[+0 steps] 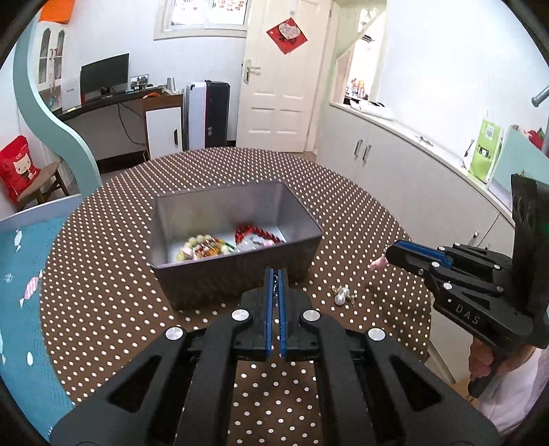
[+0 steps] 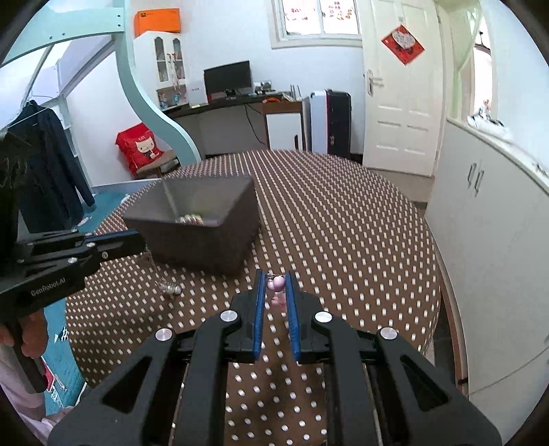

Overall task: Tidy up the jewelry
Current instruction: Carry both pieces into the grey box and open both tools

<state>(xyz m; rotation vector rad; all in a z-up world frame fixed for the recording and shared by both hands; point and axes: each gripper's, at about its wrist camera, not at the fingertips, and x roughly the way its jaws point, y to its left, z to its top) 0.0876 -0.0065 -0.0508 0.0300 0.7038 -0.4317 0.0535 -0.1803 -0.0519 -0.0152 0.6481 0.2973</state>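
Left tongs (image 1: 276, 274) pinch a thin chain (image 2: 151, 264) (its pearl earring end (image 1: 342, 295) rests on the dotted table (image 1: 103, 274)), just short of the grey box (image 1: 240, 271) ahead. Right tongs (image 2: 276, 278) clamp a pink bead charm (image 2: 277, 284), with the box ahead-left.

You are looking across a round counter (image 1: 103, 240) draped in brown cloth with white dots. Behind it stands a white panelled door (image 1: 278, 75) with a red hanging ornament (image 1: 287, 34). Left of the door you see a dark suitcase (image 1: 217, 113), then a desk (image 1: 120, 99) carrying a black monitor (image 1: 104, 72). Daylight enters through the window (image 1: 206, 15) above. Along your right runs a row of white cabinets (image 1: 394, 171). A curved pale-green frame (image 2: 151, 103) rises at the left, with a red cushion (image 2: 137, 147) on a stool (image 1: 44, 182) beside it.
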